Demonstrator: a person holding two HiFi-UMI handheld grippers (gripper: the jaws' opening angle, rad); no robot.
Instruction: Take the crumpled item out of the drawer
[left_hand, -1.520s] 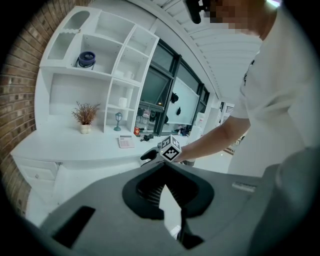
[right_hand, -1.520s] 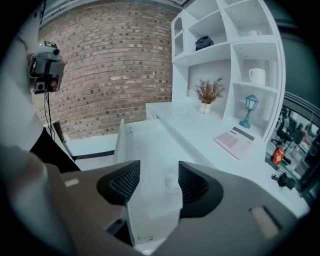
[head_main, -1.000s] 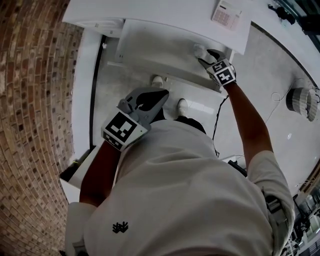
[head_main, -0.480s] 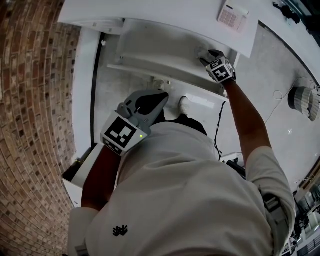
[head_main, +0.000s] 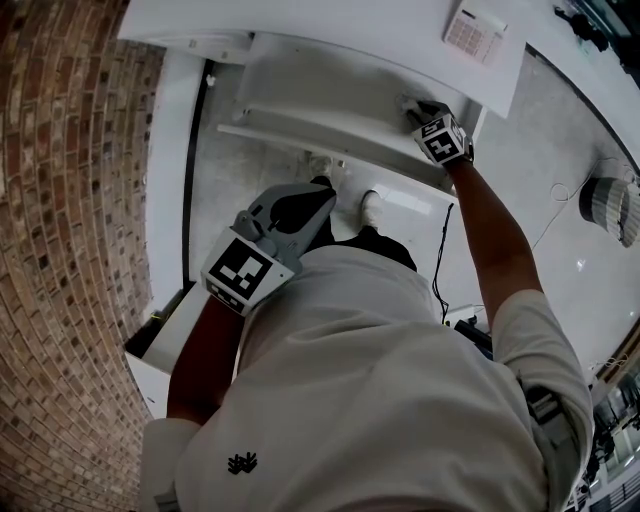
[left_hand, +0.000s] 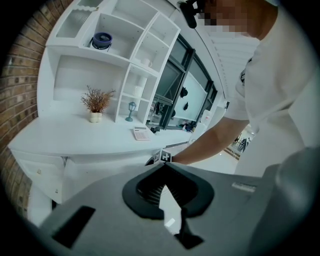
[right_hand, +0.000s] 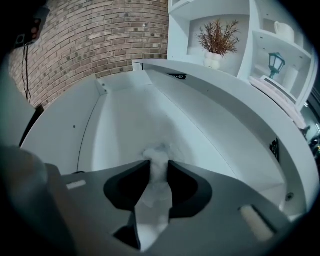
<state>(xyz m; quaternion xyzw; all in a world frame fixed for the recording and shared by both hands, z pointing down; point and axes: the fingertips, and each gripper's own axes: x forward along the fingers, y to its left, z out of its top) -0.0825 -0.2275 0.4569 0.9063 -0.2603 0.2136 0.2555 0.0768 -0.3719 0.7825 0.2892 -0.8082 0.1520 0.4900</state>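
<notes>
Wad: the crumpled item (right_hand: 159, 155) was a small white ball. It looked like scrunched paper or tissue, but I could not tell which.
Place: it lay on the floor of the open drawer (right_hand: 112, 117), near the right end.
Drawer: it was white and pulled out from under the desk (right_hand: 235, 95). Nothing else showed inside it.
Right side: the right gripper (right_hand: 159, 165) was down in the drawer. Its jaws were closing with the crumpled item between them, and both tips touched its sides.
Left side: the left gripper (left_hand: 164, 166) was held up by the person's tummy, well apart from the drawer. Its jaws were together and held nothing.
Feel: I think it would be very light and soft. It would squash and not break, and it did not look slippery.
Hold: the best spot would be round the middle, where it was fattest. That was about where the tips sat.
Squeeze: a soft pinch should be enough.
Watch out: if only a loose edge were pinched, it could tear or slip free. The drawer's walls were near, so a lift straight up looked safest.
</notes>
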